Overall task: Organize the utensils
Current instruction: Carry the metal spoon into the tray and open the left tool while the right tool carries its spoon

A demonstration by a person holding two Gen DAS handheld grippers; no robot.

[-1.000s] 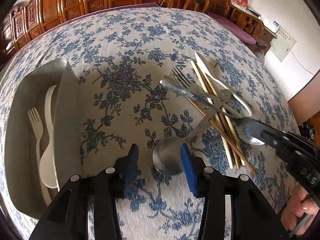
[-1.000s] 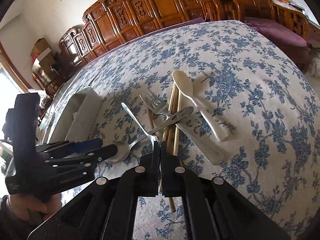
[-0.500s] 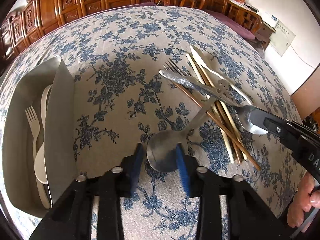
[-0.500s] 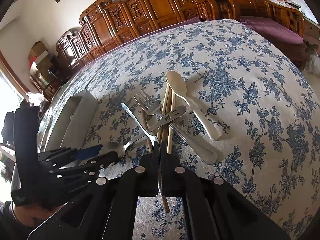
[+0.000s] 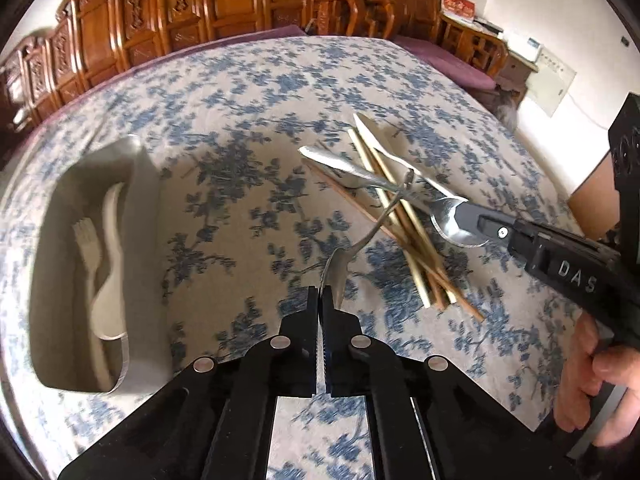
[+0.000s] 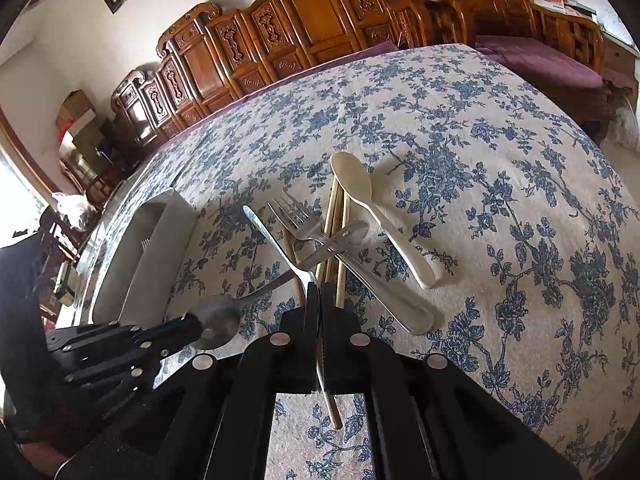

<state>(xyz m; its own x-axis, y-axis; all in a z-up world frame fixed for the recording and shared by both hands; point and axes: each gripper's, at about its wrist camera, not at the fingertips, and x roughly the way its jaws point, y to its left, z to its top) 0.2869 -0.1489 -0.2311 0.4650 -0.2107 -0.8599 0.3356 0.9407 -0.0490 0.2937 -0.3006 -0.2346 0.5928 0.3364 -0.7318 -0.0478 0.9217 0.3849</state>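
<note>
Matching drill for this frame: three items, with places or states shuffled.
Items:
1. cream fork
2. chopsticks
3. left hand-held gripper

Place or state:
A. shut on the bowl of a metal spoon
B. inside the tray
C. loose on the tablecloth

Pairs: 1-B, 2-C, 3-A

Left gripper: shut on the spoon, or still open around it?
Shut on it. In the left wrist view the left gripper has just closed, its jaws pinching the spoon bowl edge-on.
</note>
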